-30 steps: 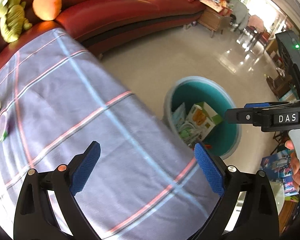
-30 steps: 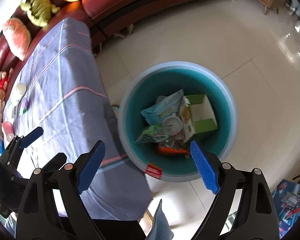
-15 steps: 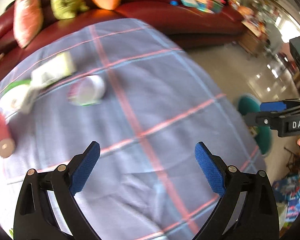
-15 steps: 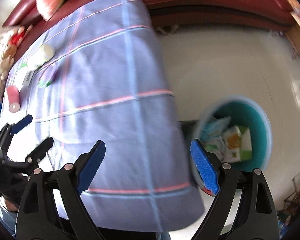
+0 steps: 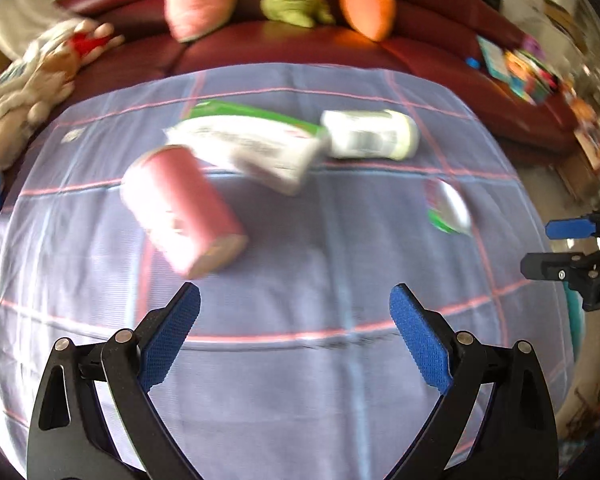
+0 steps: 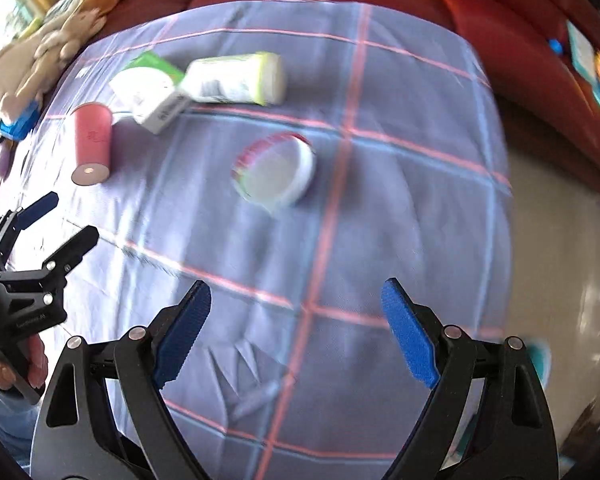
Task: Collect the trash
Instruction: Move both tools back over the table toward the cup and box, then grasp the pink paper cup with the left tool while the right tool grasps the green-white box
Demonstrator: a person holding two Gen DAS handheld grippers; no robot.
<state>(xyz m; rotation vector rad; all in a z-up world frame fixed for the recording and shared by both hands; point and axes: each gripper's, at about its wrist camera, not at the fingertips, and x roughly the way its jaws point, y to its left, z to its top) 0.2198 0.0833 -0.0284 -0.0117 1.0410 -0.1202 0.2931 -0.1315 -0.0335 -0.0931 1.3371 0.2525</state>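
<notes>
Sofa (image 5: 284,46): far side, plush toys along its back, clear of the work area. Counter (image 5: 300,360) w/ plaid cloth carries the trash, spread so each item has approach room. White bottle (image 6: 236,78) lies on its side, far centre, touching the green-white carton (image 6: 148,88) to its left. Pink can (image 6: 91,142) lies left, base toward camera. Lidded cup (image 6: 276,170) sits centre, tipped, apart from the rest.

Left hand-held gripper (image 5: 294,344): jaws wide, nothing between, pads over bare cloth near the can. Right hand-held gripper (image 6: 296,332): jaws wide, empty, cup ahead; likely next pick.
</notes>
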